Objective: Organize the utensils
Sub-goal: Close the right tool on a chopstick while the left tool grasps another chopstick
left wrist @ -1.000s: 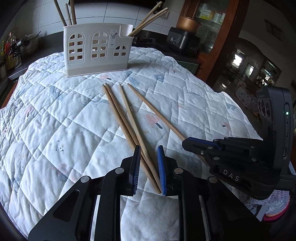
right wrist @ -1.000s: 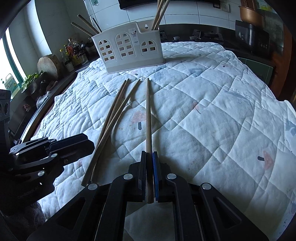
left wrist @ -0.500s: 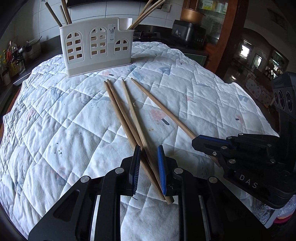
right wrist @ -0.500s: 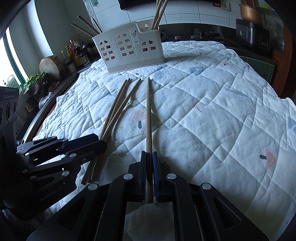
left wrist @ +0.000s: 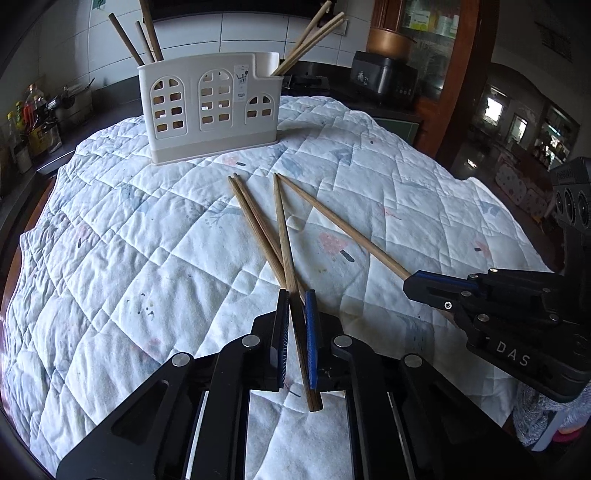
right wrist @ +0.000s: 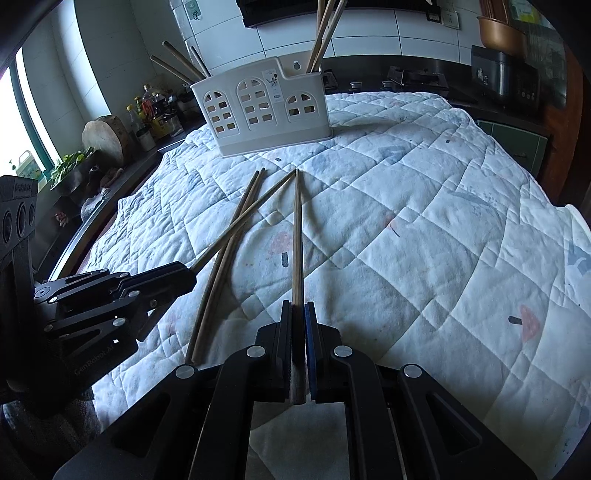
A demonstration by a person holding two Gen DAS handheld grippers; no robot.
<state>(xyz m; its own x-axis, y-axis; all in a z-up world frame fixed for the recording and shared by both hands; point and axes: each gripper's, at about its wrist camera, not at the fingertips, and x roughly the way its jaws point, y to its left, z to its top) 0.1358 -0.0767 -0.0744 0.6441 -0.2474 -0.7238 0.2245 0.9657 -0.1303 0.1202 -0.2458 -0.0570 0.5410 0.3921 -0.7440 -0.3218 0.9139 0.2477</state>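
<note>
Home kitchen. White tiled wall (right wrist: pixel 369 37) w/ a power socket (right wrist: pixel 450 16) behind a dark counter (right wrist: pixel 424 92); gas hob (right wrist: pixel 417 79) on it, black rice cooker (right wrist: pixel 502 79) beside, copper-coloured pot (right wrist: pixel 500 33) above that. Left by the window: sauce & oil bottles (right wrist: pixel 147 110), round wooden chopping block (right wrist: pixel 105 138), leafy greens (right wrist: pixel 70 166). White utensil caddy (left wrist: pixel 207 107) w/ chopsticks stands on a quilted cloth (left wrist: pixel 129 258) over the surface. Wooden glass-door cabinet (left wrist: pixel 424 22) at right, other rooms beyond

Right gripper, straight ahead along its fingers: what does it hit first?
Likely the quilt: the right gripper, shut on a chopstick, points down at it. The holder stands further on.
</note>
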